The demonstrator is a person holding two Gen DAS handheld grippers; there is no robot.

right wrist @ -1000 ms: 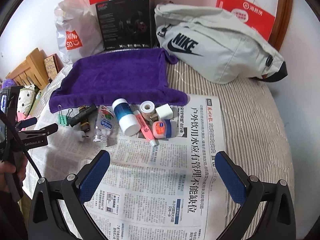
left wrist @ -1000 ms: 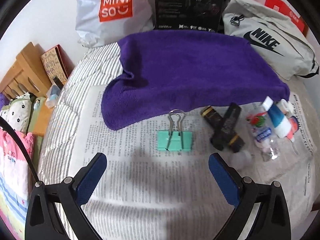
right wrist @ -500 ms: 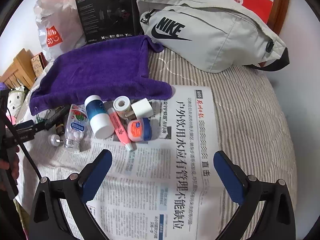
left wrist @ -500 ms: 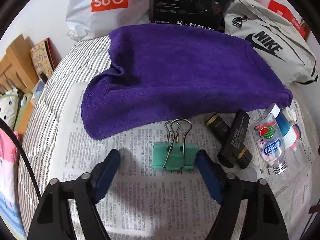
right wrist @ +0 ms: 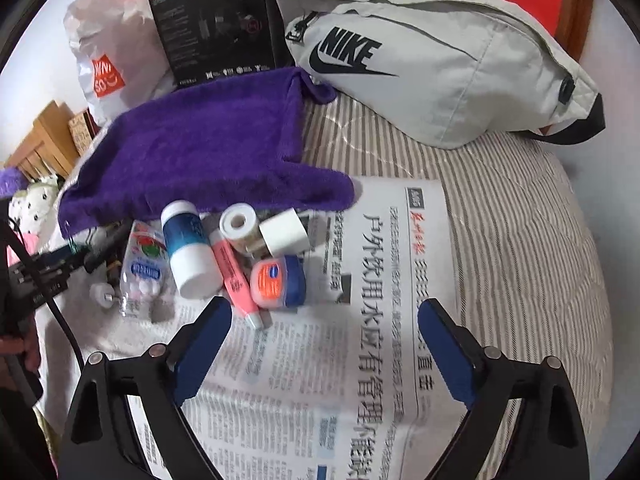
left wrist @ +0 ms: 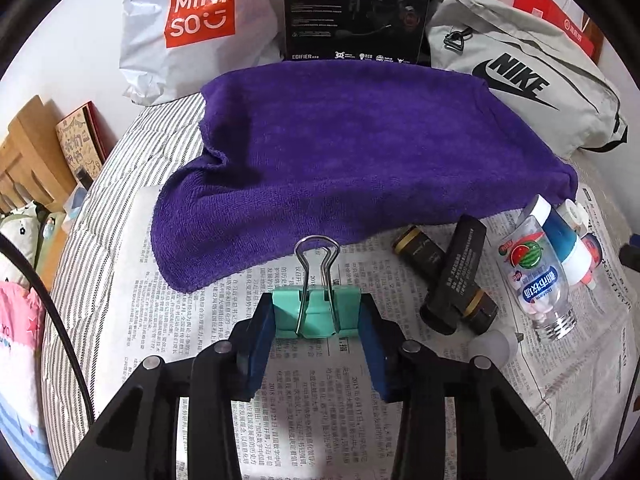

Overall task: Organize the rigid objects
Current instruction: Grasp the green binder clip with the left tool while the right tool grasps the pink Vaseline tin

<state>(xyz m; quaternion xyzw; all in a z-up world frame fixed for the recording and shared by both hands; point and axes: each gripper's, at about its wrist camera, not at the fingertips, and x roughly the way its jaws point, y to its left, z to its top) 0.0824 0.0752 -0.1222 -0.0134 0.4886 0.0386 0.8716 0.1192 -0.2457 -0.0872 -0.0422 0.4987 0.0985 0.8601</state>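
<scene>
A green binder clip (left wrist: 288, 308) lies on the newspaper (left wrist: 208, 320), just in front of the purple towel (left wrist: 360, 152). My left gripper (left wrist: 317, 320) has its jaws closing, and both blue pads touch the clip's sides. To the right lie two black tubes (left wrist: 460, 272) and a clear candy bottle (left wrist: 534, 280). My right gripper (right wrist: 324, 312) hovers over the newspaper (right wrist: 360, 380), jaws wide and closing slightly with nothing between them. Just beyond its left finger sit a blue-and-orange tin (right wrist: 278, 282), a pink tube (right wrist: 236, 276), a blue-white bottle (right wrist: 186, 248), a tape roll (right wrist: 240, 224) and a white cube (right wrist: 284, 236).
A grey Nike bag (right wrist: 440, 68), a black box (left wrist: 356, 8) and a white Miniso bag (left wrist: 192, 20) line the back wall. Striped bedding (right wrist: 520, 240) slopes away at the right. Wooden furniture (left wrist: 24, 160) stands off the left edge.
My left gripper's jaws have come in from wide apart onto the binder clip's sides. My right gripper has moved down and closer to the cluster of small items.
</scene>
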